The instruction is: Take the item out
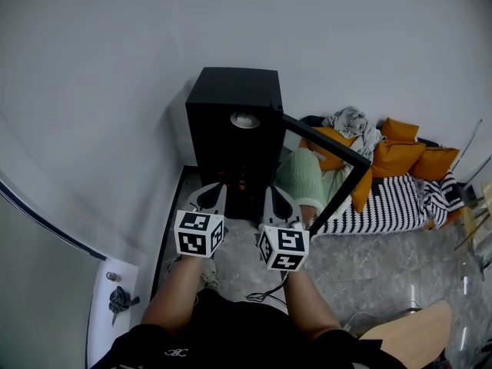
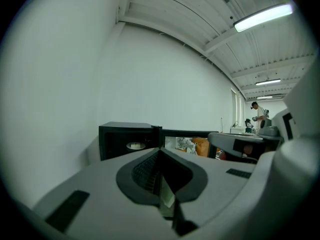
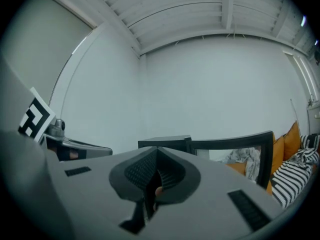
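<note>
Left gripper (image 1: 217,187), right gripper (image 1: 271,192) each pressed together, empty. Ahead, black cabinet (image 1: 234,98) (glass door (image 1: 338,177) swung open) held small dish (image 1: 244,119) with pale item (image 2: 135,145).

Grey left tool (image 1: 218,189), right tool (image 1: 276,194), marker cubes (image 1: 200,234), black shirt (image 1: 231,335)

No legible text or numbers, shirt logo (image 1: 175,352) too small to read

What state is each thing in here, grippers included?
Cabinet: upright, front open.
Door: swung wide open.
Dish: inside the cabinet, not yet taken out.
Left gripper: shut, empty.
Right gripper: shut, empty.
</note>
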`<state>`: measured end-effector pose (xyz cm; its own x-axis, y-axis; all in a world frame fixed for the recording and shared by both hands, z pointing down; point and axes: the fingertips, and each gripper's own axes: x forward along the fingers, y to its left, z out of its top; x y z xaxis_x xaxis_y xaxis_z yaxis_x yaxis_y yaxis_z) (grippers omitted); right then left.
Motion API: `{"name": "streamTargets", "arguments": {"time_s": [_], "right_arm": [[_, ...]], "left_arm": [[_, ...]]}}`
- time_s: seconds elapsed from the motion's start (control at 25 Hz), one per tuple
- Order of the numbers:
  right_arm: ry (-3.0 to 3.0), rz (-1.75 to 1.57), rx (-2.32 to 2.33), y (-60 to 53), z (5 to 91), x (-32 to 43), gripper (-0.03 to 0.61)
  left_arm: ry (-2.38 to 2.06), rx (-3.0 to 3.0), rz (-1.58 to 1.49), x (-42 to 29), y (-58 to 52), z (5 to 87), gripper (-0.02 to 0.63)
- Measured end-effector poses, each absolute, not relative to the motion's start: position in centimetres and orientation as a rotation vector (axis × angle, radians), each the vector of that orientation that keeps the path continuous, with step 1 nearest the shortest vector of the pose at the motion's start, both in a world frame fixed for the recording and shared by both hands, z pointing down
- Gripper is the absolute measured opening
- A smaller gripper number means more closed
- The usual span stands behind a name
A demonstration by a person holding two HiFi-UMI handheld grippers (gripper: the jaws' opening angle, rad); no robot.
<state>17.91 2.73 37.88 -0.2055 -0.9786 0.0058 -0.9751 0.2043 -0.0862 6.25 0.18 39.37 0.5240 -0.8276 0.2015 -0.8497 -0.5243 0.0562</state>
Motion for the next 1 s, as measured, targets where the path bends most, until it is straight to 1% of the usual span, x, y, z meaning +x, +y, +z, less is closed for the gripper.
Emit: {"name": "streamTargets", "arguments": {"time_s": [0.36, 0.56, 0.8, 1.0], "right_arm": [[2.391, -0.133, -1.995, -4.4, 38.6, 16.5, 0.003], [2.369, -0.217, -2.03, -8.7, 39.7, 15.7, 0.003], [2.334, -0.232, -2.112, -13.1, 40.1, 14.6, 0.003], [2.237, -0.401, -2.145, -16.5, 42.0, 13.5, 0.003]], "left_arm": [[-1.403, 2.608, 0.195, 4.8, -7.4, 39.7, 0.008], [-1.369, 2.623, 0.242, 4.0, -11.9, 40.4, 0.008], [-1.309, 2.633, 0.242, 2.9, -16.5, 40.9, 0.008], [-1.282, 2.629, 0.265, 0.5, -19.3, 42.2, 0.008]]}}
